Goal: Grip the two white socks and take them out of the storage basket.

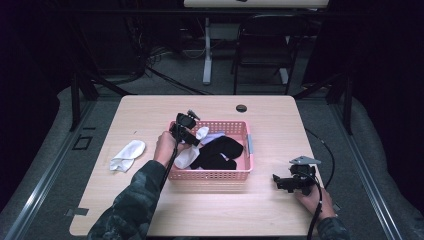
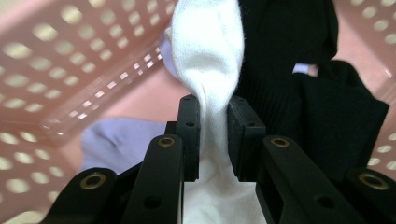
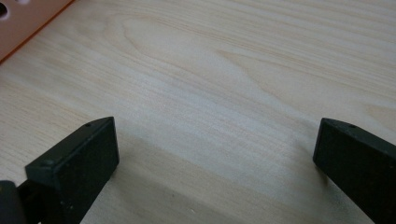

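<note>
A pink perforated basket (image 1: 240,175) stands mid-table and holds black socks (image 1: 220,150), a lavender sock (image 2: 121,140) and a white sock (image 1: 192,150). My left gripper (image 1: 187,134) reaches into the basket's left end, shut on that white sock (image 2: 210,60), which is pinched between the two pads. More black fabric (image 2: 327,116) lies just right of the jaws. Another white sock (image 1: 127,155) lies on the table left of the basket. My right gripper (image 1: 280,181) rests low over bare wood right of the basket, jaws wide open and holding nothing (image 3: 215,154).
The wooden table (image 1: 210,210) has a round cable hole (image 1: 241,108) at its far edge. A basket corner (image 3: 18,23) shows at the top left of the right gripper view. A chair (image 1: 265,45) and desk legs stand beyond the table.
</note>
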Available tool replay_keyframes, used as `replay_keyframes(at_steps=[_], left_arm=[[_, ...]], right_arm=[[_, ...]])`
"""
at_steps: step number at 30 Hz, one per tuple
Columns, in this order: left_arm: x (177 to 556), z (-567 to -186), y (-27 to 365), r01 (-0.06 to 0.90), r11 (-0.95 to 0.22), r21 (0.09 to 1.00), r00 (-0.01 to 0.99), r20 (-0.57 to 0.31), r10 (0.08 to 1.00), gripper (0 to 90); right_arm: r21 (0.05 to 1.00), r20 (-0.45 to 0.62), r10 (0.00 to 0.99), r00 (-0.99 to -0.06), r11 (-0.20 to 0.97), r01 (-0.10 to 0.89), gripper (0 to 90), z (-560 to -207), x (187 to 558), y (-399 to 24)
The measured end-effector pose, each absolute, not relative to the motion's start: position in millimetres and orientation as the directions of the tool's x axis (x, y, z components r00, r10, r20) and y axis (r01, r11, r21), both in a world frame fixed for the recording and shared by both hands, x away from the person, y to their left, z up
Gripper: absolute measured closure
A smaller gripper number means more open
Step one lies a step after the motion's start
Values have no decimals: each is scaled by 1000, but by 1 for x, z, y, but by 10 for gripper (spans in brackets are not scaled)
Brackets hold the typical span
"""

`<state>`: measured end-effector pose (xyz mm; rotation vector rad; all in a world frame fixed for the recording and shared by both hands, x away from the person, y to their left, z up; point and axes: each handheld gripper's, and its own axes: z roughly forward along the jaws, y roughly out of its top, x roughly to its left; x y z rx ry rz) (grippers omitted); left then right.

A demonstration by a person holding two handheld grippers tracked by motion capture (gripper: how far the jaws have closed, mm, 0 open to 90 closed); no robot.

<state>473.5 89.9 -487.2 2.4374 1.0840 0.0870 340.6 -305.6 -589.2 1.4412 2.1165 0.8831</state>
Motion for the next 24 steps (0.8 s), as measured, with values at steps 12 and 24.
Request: replay_keyframes(at_steps=[12, 24], left_arm=[[463, -438, 101, 625, -567, 537, 719, -113, 686, 770], [457, -403, 101, 581, -586, 565, 740, -67, 669, 771]], right_arm=[[708, 0, 930, -367, 259, 657, 0, -589, 341, -306], [707, -1, 931, -366, 260, 657, 0, -589, 341, -306]])
